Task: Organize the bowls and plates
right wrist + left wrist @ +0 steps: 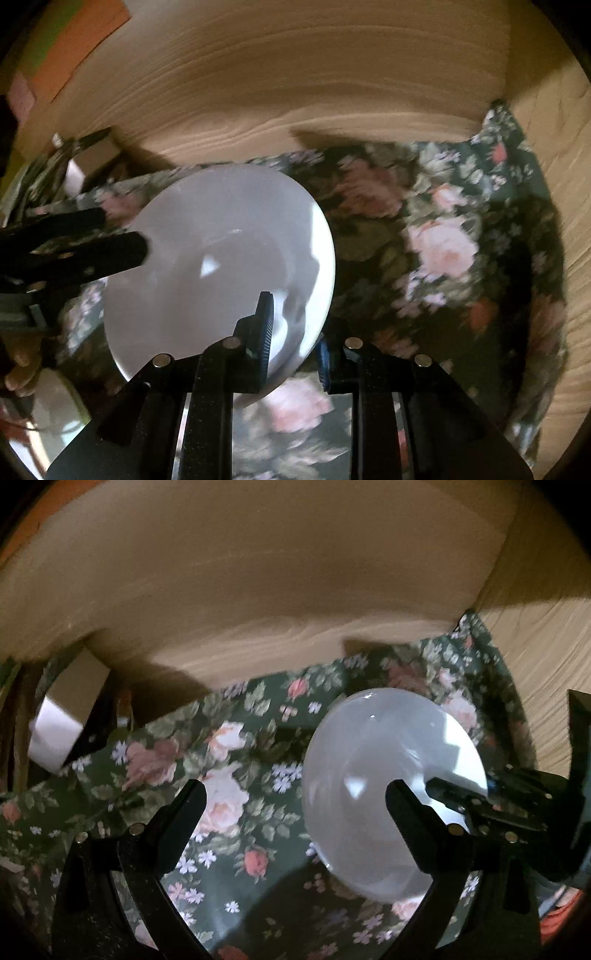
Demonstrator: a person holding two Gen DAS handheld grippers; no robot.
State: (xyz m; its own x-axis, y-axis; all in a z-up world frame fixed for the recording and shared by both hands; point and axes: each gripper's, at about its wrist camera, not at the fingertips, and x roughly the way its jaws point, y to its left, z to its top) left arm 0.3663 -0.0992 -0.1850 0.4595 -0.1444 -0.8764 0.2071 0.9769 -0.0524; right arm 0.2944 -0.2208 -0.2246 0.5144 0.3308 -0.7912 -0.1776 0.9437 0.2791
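Observation:
A white bowl [376,775] is held above a dark floral cloth [240,746] inside a wooden cabinet. In the right wrist view my right gripper [293,332] is shut on the near rim of the white bowl [221,258], one finger inside and one outside. In the left wrist view my left gripper [295,794] is open, its right finger [406,805] over the bowl's inside, its left finger over the cloth. The right gripper shows at the right of the left wrist view [480,805], on the rim. The left gripper's fingers [92,251] show at the left of the right wrist view.
The wooden back wall [258,590] and the right side wall [546,646] close in the shelf. A shiny box-like object [62,720] stands at the far left. Another white dish [51,413] sits at the lower left. The floral cloth [443,240] extends to the right.

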